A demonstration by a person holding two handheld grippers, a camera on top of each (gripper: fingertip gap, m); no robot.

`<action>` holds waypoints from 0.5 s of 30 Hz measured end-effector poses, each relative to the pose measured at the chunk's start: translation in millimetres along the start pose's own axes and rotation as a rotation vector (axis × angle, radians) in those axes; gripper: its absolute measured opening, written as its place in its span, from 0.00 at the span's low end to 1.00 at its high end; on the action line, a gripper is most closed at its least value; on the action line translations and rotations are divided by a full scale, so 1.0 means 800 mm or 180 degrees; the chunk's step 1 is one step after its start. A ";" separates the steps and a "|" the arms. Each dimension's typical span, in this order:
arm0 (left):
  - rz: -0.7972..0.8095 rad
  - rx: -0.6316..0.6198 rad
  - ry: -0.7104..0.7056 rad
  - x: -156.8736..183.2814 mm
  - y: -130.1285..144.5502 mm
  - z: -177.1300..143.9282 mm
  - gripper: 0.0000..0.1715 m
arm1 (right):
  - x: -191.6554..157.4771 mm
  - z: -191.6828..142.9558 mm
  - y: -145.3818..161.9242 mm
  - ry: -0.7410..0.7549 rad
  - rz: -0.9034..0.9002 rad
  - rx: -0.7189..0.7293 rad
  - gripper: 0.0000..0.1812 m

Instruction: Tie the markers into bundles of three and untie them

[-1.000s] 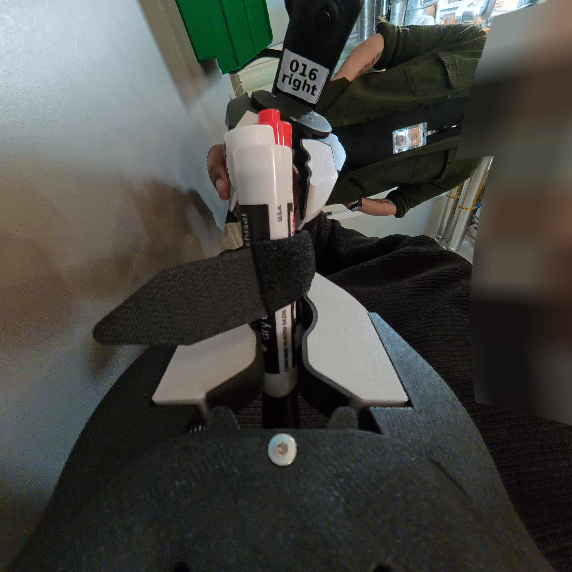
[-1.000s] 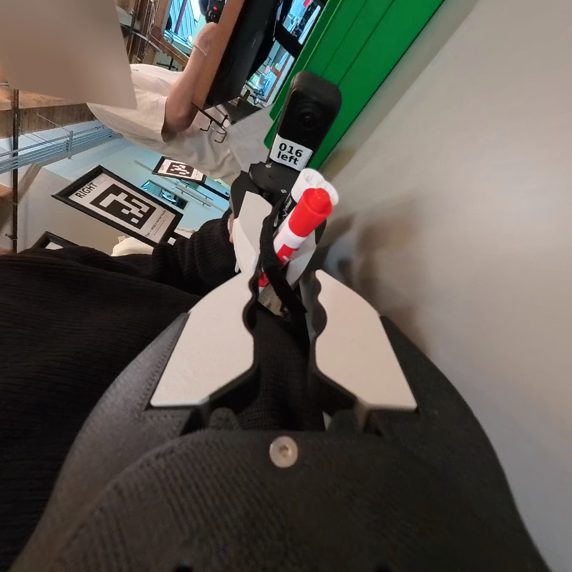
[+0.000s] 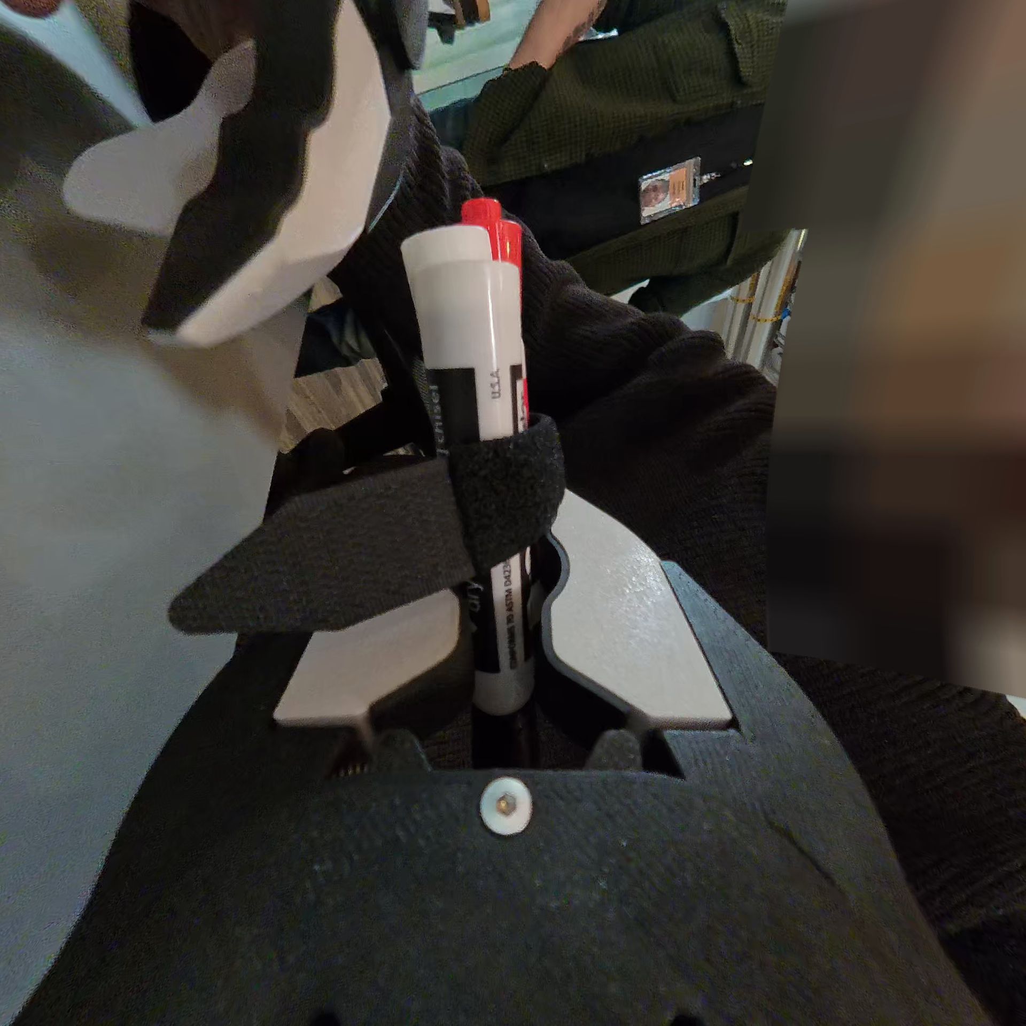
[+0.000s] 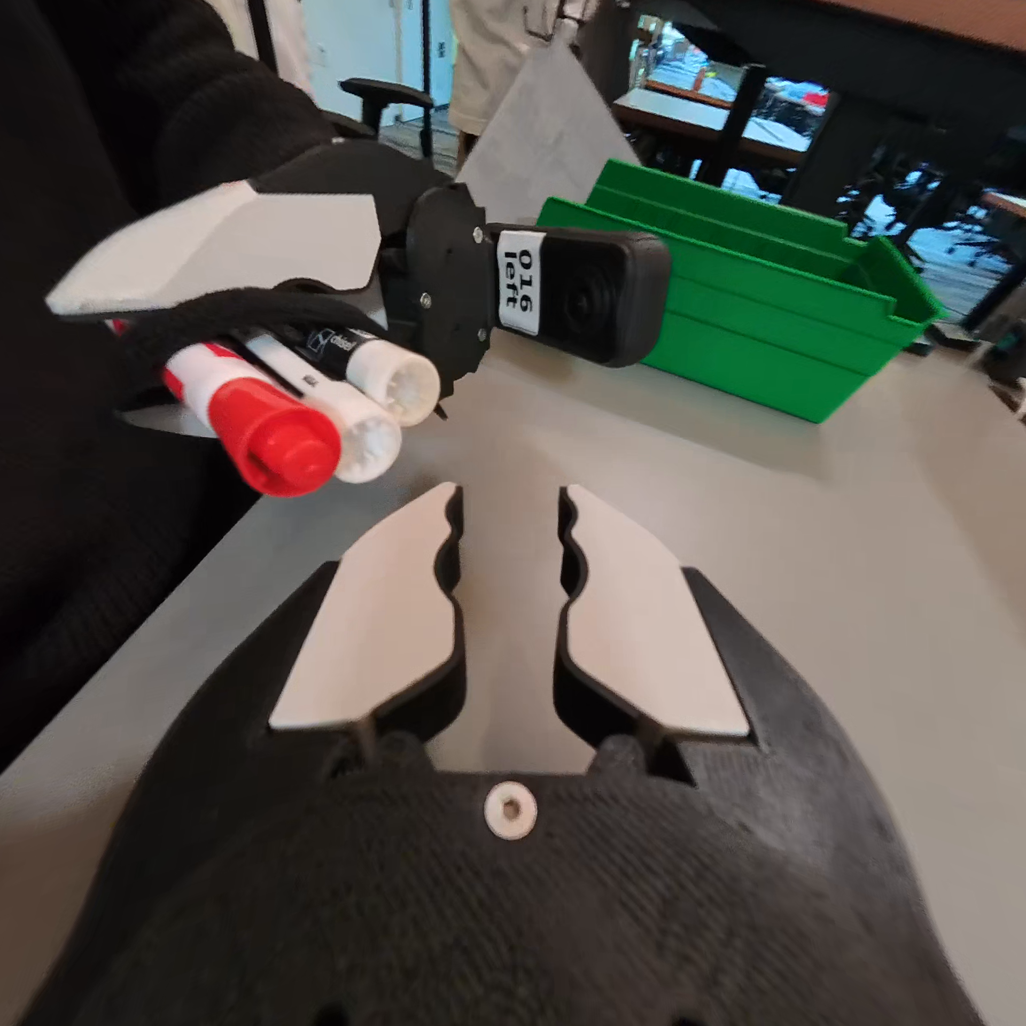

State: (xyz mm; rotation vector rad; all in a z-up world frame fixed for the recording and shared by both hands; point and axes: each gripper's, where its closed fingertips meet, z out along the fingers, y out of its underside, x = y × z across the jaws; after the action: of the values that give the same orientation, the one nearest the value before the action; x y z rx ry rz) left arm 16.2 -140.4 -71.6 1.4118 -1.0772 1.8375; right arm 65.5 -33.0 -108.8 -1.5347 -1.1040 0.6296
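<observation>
My left gripper (image 3: 502,555) is shut on a bundle of three markers (image 3: 472,344), which stick out forward past its fingertips. A black hook-and-loop strap (image 3: 499,477) is wrapped around the bundle, and its loose tail (image 3: 333,549) points left. My right gripper (image 4: 509,494) is open and empty above the table, just right of the marker ends. In its view I see one red cap (image 4: 277,438) and two white ends (image 4: 372,444) held in the left gripper (image 4: 111,355). The right gripper also shows blurred at the upper left of the left wrist view (image 3: 144,261).
A light grey table (image 4: 722,527) lies below the right gripper. Green bins (image 4: 749,311) stand at its far right. A person in a dark green sweater (image 3: 610,111) is behind the bundle. An office chair (image 4: 383,100) and other desks stand farther back.
My right gripper has drawn back from the ends of the markers, moved to the side and opened. My left gripper still holds the strapped bundle. Both views have swung round.
</observation>
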 end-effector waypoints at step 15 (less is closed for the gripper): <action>-0.0081 -0.0074 0.0279 0.007 0.007 -0.003 0.09 | -0.058 0.057 -0.039 -0.0900 -0.0119 0.0363 0.15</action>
State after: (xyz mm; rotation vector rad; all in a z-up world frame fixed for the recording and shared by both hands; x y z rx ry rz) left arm 9.1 -141.4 -67.6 1.3131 -1.0291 1.8452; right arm -3.1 -54.0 -98.8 -1.3516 -1.2818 0.8884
